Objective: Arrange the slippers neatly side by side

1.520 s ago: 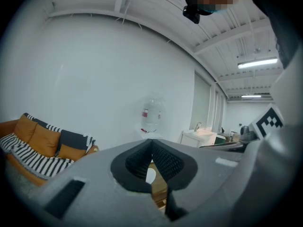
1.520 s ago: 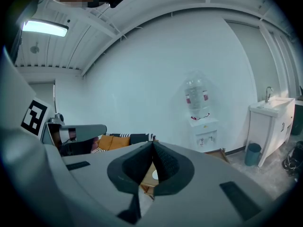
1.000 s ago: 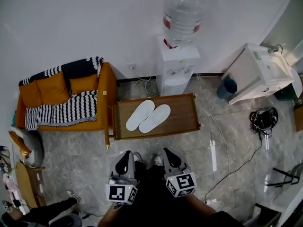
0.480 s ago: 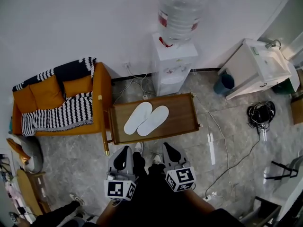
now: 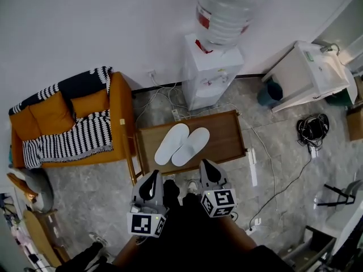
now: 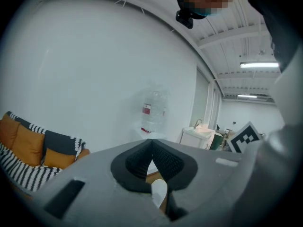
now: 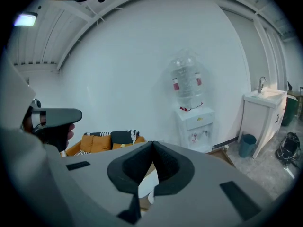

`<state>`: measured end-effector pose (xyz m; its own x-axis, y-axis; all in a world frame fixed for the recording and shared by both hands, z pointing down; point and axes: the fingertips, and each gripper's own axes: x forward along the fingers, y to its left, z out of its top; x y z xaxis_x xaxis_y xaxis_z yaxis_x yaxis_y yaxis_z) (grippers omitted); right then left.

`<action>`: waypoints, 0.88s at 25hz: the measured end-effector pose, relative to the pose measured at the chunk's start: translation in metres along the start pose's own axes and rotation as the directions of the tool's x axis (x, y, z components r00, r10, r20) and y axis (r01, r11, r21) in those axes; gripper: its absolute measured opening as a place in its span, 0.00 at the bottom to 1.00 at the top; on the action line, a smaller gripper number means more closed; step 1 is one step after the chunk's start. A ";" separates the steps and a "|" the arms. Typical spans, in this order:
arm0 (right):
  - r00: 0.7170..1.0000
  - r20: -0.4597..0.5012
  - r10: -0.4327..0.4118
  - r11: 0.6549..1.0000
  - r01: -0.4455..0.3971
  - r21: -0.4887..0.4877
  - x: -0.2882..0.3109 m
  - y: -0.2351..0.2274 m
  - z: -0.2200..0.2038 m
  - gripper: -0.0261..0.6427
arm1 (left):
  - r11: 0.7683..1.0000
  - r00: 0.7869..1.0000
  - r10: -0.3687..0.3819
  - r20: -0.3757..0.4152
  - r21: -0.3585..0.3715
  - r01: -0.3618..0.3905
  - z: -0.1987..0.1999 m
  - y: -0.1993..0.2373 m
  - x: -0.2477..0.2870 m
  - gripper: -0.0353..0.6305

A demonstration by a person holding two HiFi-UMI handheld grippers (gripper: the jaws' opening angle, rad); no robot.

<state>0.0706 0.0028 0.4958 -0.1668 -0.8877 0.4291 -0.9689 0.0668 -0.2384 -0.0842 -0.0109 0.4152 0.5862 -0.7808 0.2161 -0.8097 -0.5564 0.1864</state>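
Shut tight, the left gripper's (image 6: 151,145) jaws meet at their tips with nothing held between them, and the right gripper (image 7: 152,146) is the same, closed and empty. In each gripper view a sliver of white slipper shows past the dark pads, lying beyond the jaws and not in them.

Against the wall, a large clear water bottle (image 5: 229,10) sits upside down on a white dispenser (image 5: 210,75); how full it is cannot be made out. To the right, a dark blue bin (image 5: 267,93) stands just beside a white sink cabinet (image 5: 309,75), and what it holds does not show. A low wooden table (image 5: 227,140) with a raised rim stands in front of the dispenser, next to an orange sofa (image 5: 62,123) draped with a striped throw.

The slippers (image 5: 172,144) are on that table, left of its middle. Both are plain white and flat, lying side by side and touching along their length, slanted the same way so one end of each points up and to the right in the head view.

Compared with a second ago, both grippers are closer to the table: then a strip of grey floor lay between their tips and its near edge, now the tips reach that edge. The pair lies on the table just as it did.
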 end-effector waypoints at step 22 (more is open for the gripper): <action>0.925 -0.341 -0.167 0.936 0.258 0.241 0.123 -0.059 -0.124 0.15 | 0.993 0.992 -0.113 -0.050 -0.024 0.112 -0.001 0.059 0.068 0.07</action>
<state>0.0841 -0.0537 0.6710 -0.0552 -0.6767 0.7342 -0.9053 -0.2762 -0.3227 -0.0923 -0.0968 0.4414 0.6748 -0.6976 0.2409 -0.7380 -0.6337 0.2320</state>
